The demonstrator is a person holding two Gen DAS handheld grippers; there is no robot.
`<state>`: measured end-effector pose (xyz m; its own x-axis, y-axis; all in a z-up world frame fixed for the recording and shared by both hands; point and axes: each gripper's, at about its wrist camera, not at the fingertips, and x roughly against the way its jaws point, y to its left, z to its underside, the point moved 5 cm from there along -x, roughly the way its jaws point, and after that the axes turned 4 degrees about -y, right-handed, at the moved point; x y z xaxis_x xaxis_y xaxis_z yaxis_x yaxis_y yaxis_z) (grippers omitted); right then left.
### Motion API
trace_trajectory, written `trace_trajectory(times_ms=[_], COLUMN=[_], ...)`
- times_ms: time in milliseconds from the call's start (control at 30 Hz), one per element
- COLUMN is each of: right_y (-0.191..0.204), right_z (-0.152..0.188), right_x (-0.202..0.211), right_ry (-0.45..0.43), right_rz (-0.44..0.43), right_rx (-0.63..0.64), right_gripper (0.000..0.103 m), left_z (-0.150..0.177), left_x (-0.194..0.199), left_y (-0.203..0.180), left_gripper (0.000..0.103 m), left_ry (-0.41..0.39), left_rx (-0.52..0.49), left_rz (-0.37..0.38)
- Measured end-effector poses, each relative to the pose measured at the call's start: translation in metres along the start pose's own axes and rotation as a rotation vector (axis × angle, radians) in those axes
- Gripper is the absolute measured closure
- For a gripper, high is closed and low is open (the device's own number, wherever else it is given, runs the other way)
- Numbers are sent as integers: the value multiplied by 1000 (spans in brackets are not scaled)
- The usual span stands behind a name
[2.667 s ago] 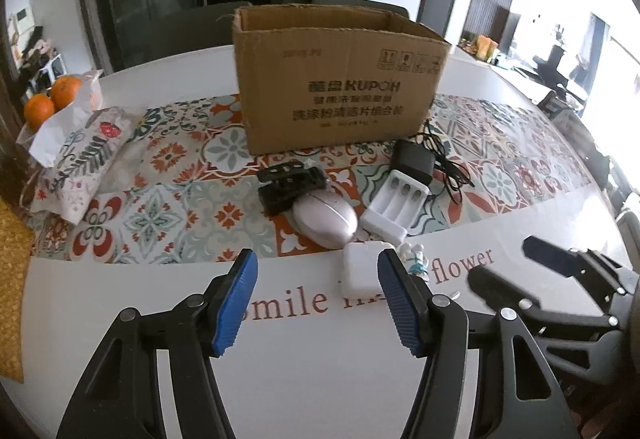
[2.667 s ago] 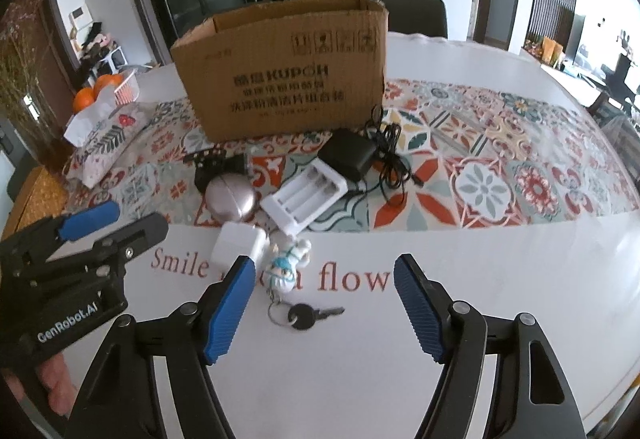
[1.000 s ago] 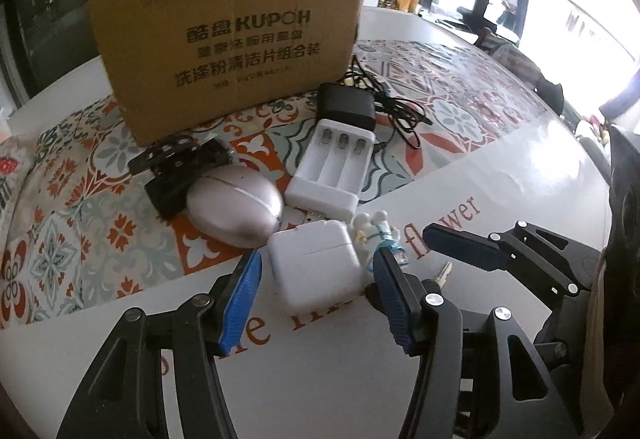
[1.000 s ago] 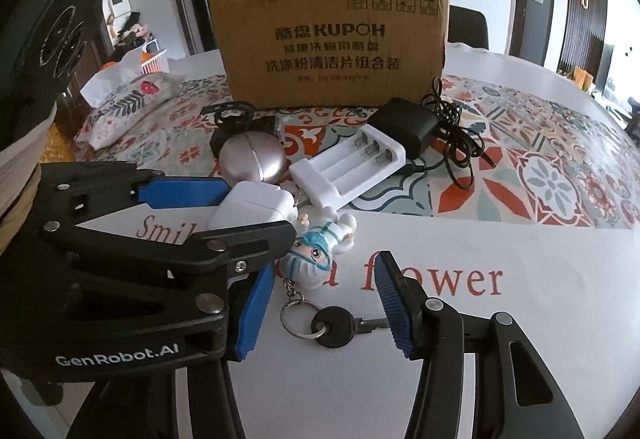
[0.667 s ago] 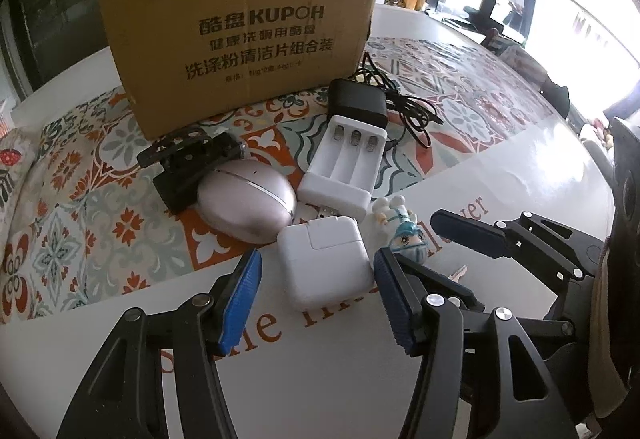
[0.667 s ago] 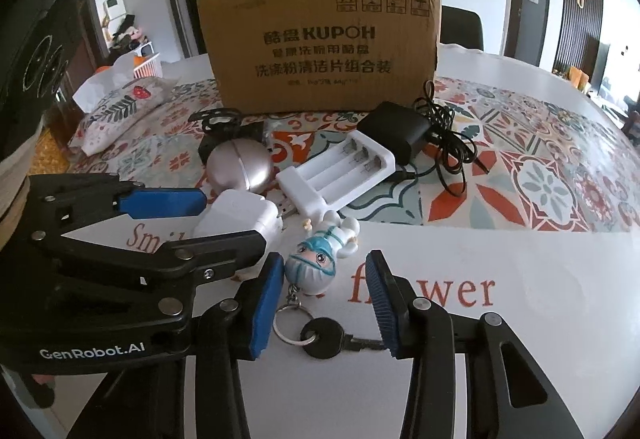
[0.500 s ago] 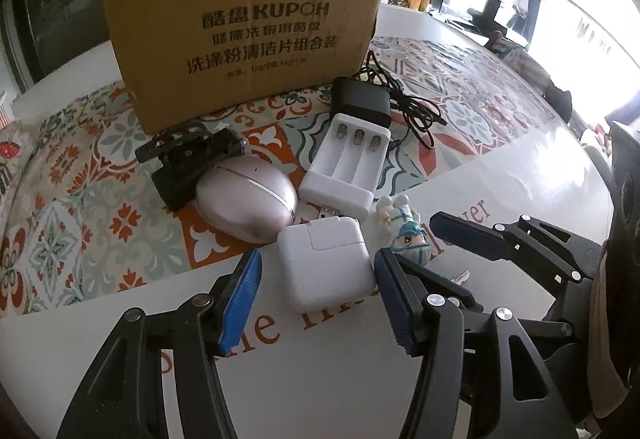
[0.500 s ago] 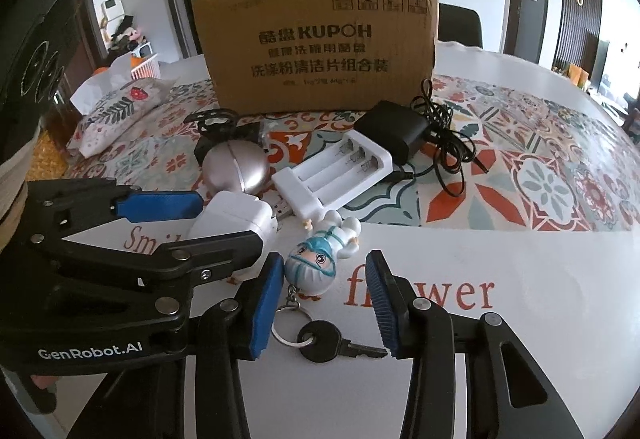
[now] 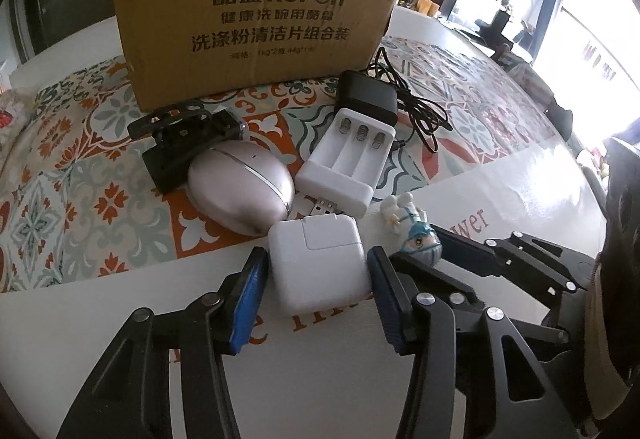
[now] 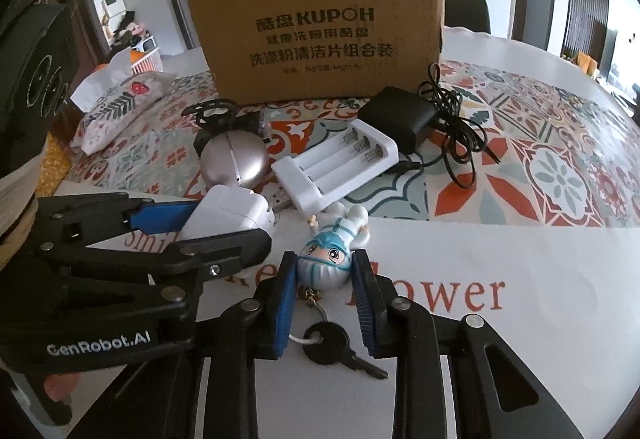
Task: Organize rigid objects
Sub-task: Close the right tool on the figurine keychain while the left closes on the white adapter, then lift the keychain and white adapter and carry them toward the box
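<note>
A white power adapter (image 9: 316,267) lies on the table's white edge strip. My left gripper (image 9: 316,259) straddles it with its jaws closing; the blue pads (image 9: 248,295) sit close along both sides, with a thin gap still showing on the left. Just right of it is a small blue-and-white figurine keychain (image 10: 328,255) with a black key (image 10: 328,347) on its ring. My right gripper (image 10: 324,263) is shut on the figurine's head, both pads pressing it. In the right wrist view my left gripper (image 10: 224,223) shows around the adapter (image 10: 224,215).
Behind stand an open cardboard box (image 9: 260,11), a white battery charger (image 9: 348,159), a silver egg-shaped case (image 9: 240,191), a black clamp-like device (image 9: 188,135) and a black plug with coiled cable (image 9: 366,95). A tissue pack (image 10: 116,107) lies far left on the patterned runner.
My right gripper's pads have closed in from either side onto the figurine's head. The left gripper's pads have narrowed toward the adapter. Neither hand has shifted much.
</note>
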<state>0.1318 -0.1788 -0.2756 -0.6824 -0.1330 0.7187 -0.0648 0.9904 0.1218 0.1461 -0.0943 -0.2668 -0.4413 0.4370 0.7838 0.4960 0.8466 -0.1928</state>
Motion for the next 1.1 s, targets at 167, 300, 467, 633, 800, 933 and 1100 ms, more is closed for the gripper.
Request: trace_trajectory(times_ms=[167, 300, 467, 633, 800, 933, 1100], right_y=[-1, -2, -8, -12, -15, -16, -18], right_z=[2, 1, -3, -9, -8, -3, 0], right_x=[5, 13, 18, 26, 26, 22, 20], right_ry=[7, -3, -6, -20, -15, 6, 17], right_rz=[9, 22, 28, 35, 43, 34, 33], right_rx=[17, 22, 16, 12, 19, 14, 4], right_gripper=[75, 75, 75, 75, 75, 75, 75], left_z=[1, -3, -7, 2, 7, 7, 7], left_x=[4, 13, 20, 15, 10, 4, 2], left_y=[-4, -5, -5, -4, -6, -7, -8], left_gripper=[53, 54, 54, 56, 56, 58, 58], left_ry=[-17, -54, -69, -50, -57, -34, -38], left_rx=[0, -14, -13, -42, -74, -88, -89], left_rz=[-24, -58, -80, -105, -130, -165, -187])
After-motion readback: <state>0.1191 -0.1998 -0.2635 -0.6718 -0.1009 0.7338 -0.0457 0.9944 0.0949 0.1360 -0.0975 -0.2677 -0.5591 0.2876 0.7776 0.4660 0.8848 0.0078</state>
